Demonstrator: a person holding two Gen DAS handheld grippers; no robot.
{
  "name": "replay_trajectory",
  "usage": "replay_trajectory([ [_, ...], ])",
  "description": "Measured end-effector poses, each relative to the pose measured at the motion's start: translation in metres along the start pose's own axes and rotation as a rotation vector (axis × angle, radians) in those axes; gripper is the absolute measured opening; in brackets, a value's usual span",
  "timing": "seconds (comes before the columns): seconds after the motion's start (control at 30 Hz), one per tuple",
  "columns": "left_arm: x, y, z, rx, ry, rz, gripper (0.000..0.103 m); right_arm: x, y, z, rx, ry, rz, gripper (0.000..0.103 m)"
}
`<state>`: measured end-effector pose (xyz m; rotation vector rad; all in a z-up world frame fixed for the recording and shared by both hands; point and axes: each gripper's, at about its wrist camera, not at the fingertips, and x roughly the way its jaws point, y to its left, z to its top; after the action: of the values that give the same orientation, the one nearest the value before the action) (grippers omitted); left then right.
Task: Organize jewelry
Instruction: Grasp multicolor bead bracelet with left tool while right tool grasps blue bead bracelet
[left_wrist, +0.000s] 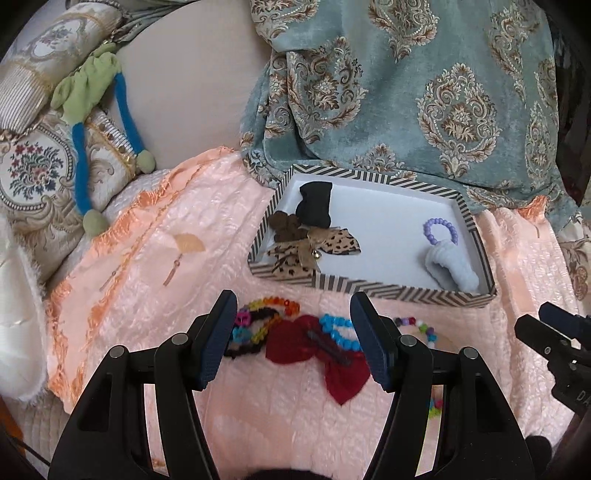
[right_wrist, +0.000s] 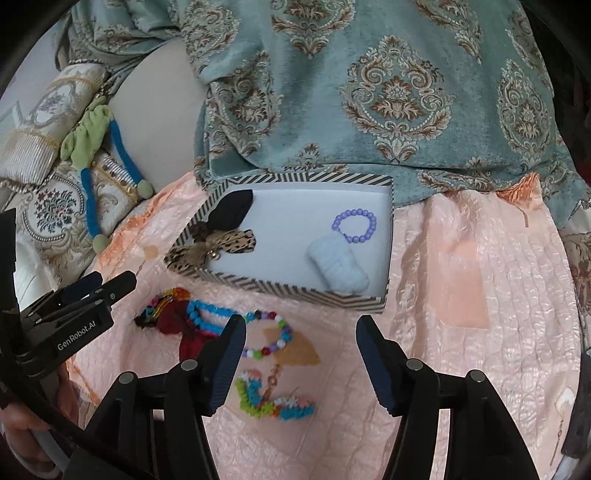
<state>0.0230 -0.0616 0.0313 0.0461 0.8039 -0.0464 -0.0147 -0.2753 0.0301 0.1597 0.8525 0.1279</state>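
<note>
Both claws hang open over the peach quilted bedspread (right_wrist: 461, 266), nothing between the pads of either. Left gripper (left_wrist: 293, 341) stands with its 2 fingers spread above the dark red fabric bow with a black clip (left_wrist: 325, 354); beneath its left finger lies a rainbow bead bracelet (left_wrist: 269, 308), and by its right finger a turquoise bead bracelet (left_wrist: 338, 332). Right gripper (right_wrist: 301, 354) is spread just as wide, with a multicolour bead bracelet (right_wrist: 273, 338) at its left finger and a fuzzy green, blue and orange hair tie (right_wrist: 273, 400) lower by the same finger.

Ahead of both claws sits the shallow striped cardboard box (right_wrist: 288, 291), already holding a black bow (left_wrist: 314, 206), a leopard-print bow (left_wrist: 314, 249), a lilac bead bracelet (right_wrist: 354, 225) and a pale blue fuzzy piece (right_wrist: 340, 271).

My judgement: the loose pieces are next. Each is best taken singly, by lowering the fingers astride 1 strand or the bow's clip and closing fully before lifting, since the red bow overlaps the bracelets and could drag them along. Thin beads may slip from a shallow pinch.
</note>
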Motion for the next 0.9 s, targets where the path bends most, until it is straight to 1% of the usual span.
replay_trajectory([
  [0.2,-0.013,0.017,-0.003,-0.056,0.029,-0.070,0.064,-0.009,-0.001,-0.010,0.010,0.002,0.009,0.060],
  [0.37,-0.016,0.035,-0.004,-0.114,0.063,-0.124,0.064,-0.008,-0.005,-0.020,0.021,0.024,0.028,0.060],
  [0.57,-0.003,0.051,-0.013,-0.165,0.119,-0.139,0.064,0.006,-0.007,-0.031,0.011,0.066,0.052,0.060],
  [0.7,0.013,0.069,-0.021,-0.237,0.167,-0.139,0.064,0.018,-0.003,-0.033,-0.008,0.082,0.075,0.059],
  [0.73,0.017,0.073,-0.022,-0.252,0.174,-0.133,0.064,0.021,-0.002,-0.033,-0.011,0.085,0.081,0.057],
  [0.77,0.020,0.078,-0.023,-0.268,0.178,-0.127,0.064,0.024,-0.001,-0.033,-0.016,0.090,0.084,0.052],
  [0.9,0.031,0.100,-0.025,-0.343,0.191,-0.106,0.064,0.040,0.008,-0.030,-0.039,0.108,0.093,0.048],
])
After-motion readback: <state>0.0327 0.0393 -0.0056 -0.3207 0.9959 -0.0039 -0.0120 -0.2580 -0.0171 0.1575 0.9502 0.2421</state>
